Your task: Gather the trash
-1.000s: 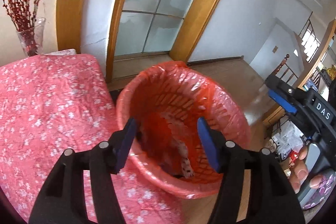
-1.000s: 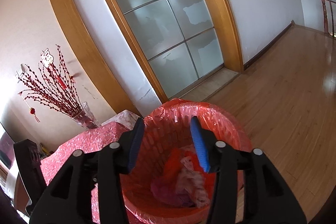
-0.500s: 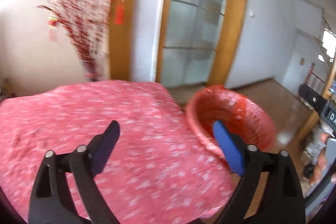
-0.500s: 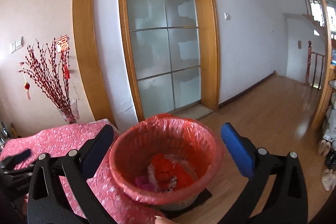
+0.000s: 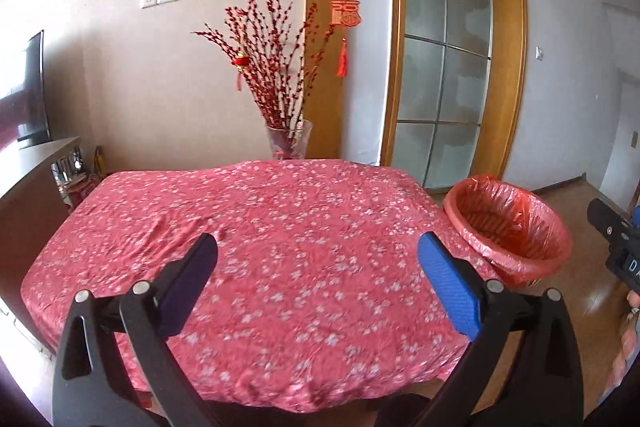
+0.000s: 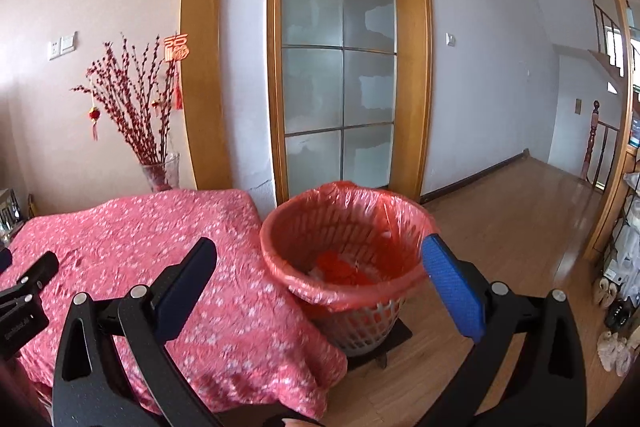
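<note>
Left claw (image 5: 318,283): jaws opening to wide, nothing between them, only the tablecloth (image 5: 256,227) below.
Bin (image 6: 344,247): ahead of the right claw, just beside the table edge; thin red liner, light, crumples easily.
Trash (image 6: 340,269): soft crumpled scraps inside, probably paper; pinch a raised fold.
Right claw (image 6: 320,281): wide, empty.

Red "福" ornament (image 5: 345,13) on wall, "D" on right gripper (image 5: 624,251)
</note>
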The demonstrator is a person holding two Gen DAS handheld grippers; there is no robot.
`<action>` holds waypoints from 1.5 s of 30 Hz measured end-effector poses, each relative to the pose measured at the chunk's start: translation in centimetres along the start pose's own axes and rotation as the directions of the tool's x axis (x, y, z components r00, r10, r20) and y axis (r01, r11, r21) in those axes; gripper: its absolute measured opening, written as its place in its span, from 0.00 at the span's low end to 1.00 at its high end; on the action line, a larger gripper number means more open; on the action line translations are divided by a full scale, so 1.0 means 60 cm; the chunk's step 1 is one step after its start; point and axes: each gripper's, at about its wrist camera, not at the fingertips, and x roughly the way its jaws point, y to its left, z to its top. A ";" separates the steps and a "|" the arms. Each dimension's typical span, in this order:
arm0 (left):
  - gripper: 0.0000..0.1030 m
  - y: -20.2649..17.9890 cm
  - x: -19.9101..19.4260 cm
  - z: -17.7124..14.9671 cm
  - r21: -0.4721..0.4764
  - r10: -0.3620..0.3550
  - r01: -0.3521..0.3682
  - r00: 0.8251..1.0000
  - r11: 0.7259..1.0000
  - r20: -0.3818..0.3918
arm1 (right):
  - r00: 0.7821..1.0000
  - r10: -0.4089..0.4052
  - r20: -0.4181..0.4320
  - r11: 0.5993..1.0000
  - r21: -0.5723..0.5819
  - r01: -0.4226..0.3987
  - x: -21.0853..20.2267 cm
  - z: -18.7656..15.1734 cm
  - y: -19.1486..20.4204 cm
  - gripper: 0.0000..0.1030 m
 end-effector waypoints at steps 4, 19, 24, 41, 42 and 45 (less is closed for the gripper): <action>0.95 0.012 -0.024 -0.010 -0.008 0.014 -0.014 1.000 1.000 0.017 | 1.000 -0.017 -0.005 1.000 0.001 0.017 -0.018 -0.011 0.004 0.98; 0.95 0.006 -0.063 -0.024 -0.011 0.014 -0.013 0.999 1.000 0.044 | 0.997 -0.066 -0.031 0.998 -0.011 0.066 -0.047 -0.043 0.001 0.98; 0.95 0.003 -0.063 -0.028 -0.017 0.011 -0.010 0.999 1.000 0.033 | 0.997 -0.059 -0.043 0.998 -0.012 0.058 -0.047 -0.050 0.003 0.98; 0.95 0.003 -0.055 -0.038 -0.016 0.010 -0.010 1.000 1.000 0.004 | 0.996 -0.053 -0.067 0.999 -0.005 0.053 -0.044 -0.060 -0.002 0.98; 0.95 0.002 -0.055 -0.038 -0.015 0.010 -0.010 1.000 1.000 0.005 | 0.996 -0.053 -0.068 0.999 -0.005 0.053 -0.044 -0.060 -0.002 0.98; 0.95 0.002 -0.056 -0.039 -0.013 0.011 -0.010 1.000 1.000 0.009 | 0.996 -0.052 -0.070 0.999 -0.005 0.051 -0.043 -0.062 -0.002 0.98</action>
